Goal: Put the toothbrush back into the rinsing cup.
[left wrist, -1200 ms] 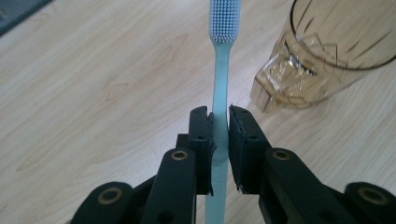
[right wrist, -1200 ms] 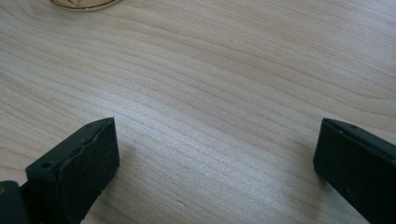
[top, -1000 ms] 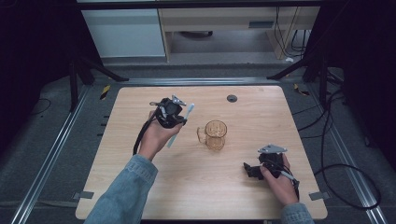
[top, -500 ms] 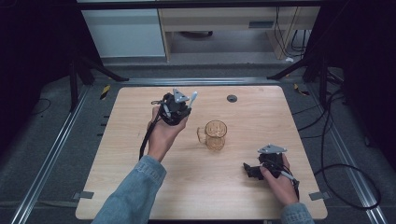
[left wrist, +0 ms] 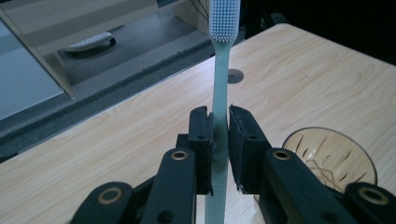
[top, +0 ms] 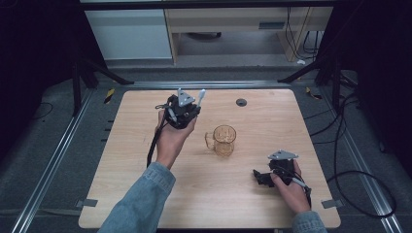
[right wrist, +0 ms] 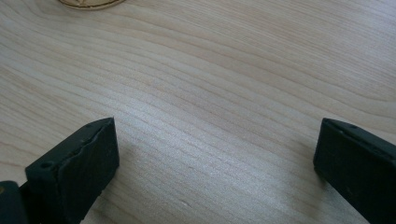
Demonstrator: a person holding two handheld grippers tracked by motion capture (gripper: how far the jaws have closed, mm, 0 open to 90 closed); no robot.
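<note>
A pale green toothbrush (left wrist: 219, 84) with white bristles stands upright between the jaws of my left gripper (left wrist: 220, 135), which is shut on its handle. In the high view that left gripper (top: 187, 109) is held above the table, left of an amber glass mug (top: 224, 140), and the toothbrush (top: 200, 96) head points away from me. The mug's rim (left wrist: 327, 156) shows at lower right in the left gripper view. My right gripper (top: 260, 177) rests low on the table near the front right, open, with bare wood between its fingers (right wrist: 79, 163).
The wooden table (top: 272, 116) has a dark round grommet (top: 241, 102) near its far edge. Cables trail off the right side. A shelf unit stands beyond the table. The mug's base (right wrist: 88, 3) lies at the top of the right gripper view.
My left gripper has swung the toothbrush from slanting low over the table to pointing up and away, and moved slightly toward the far edge. The right hand stayed put.
</note>
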